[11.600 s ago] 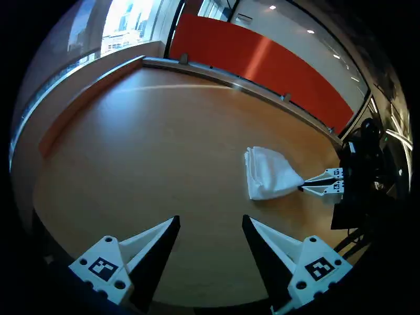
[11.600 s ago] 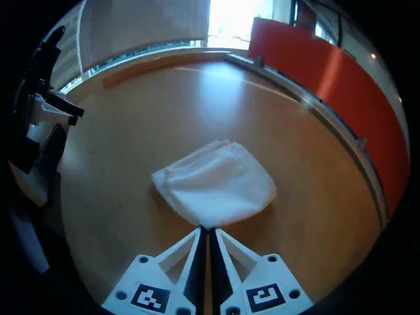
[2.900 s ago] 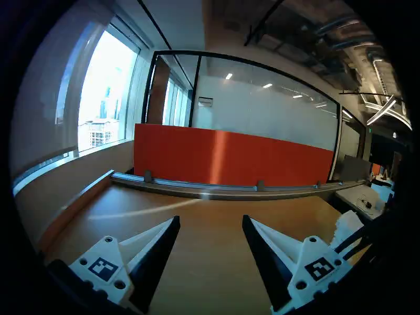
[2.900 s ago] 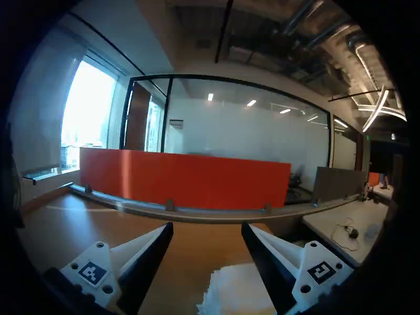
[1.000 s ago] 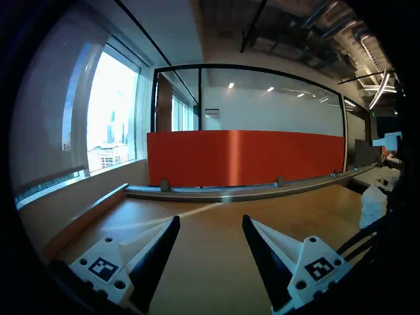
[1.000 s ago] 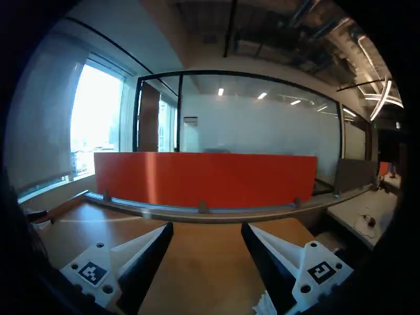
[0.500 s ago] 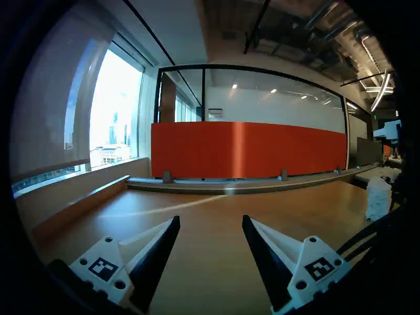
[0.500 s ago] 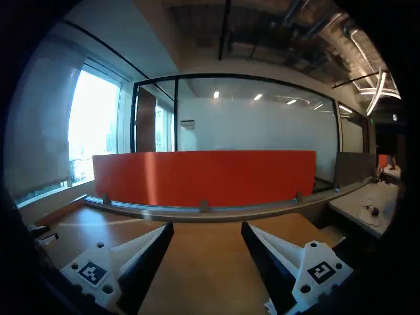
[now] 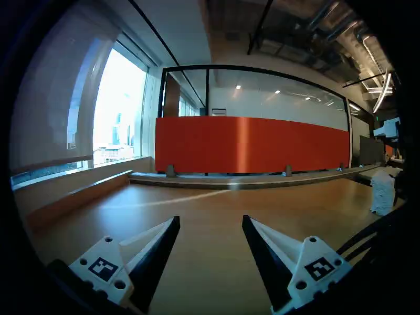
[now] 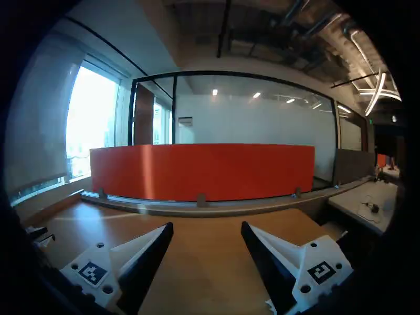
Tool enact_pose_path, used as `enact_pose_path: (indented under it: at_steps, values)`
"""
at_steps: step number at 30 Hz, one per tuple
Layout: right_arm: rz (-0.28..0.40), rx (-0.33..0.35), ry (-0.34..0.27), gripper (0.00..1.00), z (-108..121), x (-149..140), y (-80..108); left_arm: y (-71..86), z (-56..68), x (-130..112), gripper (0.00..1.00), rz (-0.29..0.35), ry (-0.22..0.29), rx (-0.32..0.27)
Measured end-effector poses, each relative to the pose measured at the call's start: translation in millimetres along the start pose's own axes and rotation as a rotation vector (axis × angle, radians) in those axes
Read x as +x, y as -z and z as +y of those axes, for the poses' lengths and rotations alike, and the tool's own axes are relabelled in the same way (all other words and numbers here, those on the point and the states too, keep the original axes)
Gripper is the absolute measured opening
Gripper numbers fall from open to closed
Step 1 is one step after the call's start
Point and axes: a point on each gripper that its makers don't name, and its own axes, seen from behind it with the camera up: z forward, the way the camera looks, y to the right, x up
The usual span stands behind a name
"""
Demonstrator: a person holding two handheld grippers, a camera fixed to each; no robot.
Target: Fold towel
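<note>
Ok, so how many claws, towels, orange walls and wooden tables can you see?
Claws: 2, the left claw and the right claw, both open
towel: 1
orange wall: 1
wooden table: 1
Total: 5

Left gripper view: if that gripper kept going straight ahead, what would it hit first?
The way looks free across the wooden tabletop; the left gripper would likely first reach the orange partition at the far edge, though depth is unclear. The white towel sits off to the right.
</note>
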Motion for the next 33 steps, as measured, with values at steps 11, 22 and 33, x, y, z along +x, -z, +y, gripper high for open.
enact_pose_path:
  at_steps: [11,22,33]
  values:
    - [-0.001,-0.019,-0.013,1.0,9,-8,-1.0,0.1,0.0,-10,0.87,0.018,0.001,0.002]
    - [0.002,-0.019,-0.015,1.0,9,-5,0.7,5.2,0.6,-10,0.87,0.043,-0.021,0.005]
    - [0.017,-0.008,-0.007,1.0,10,-3,4.3,8.6,-0.9,-6,0.87,0.065,-0.026,0.013]
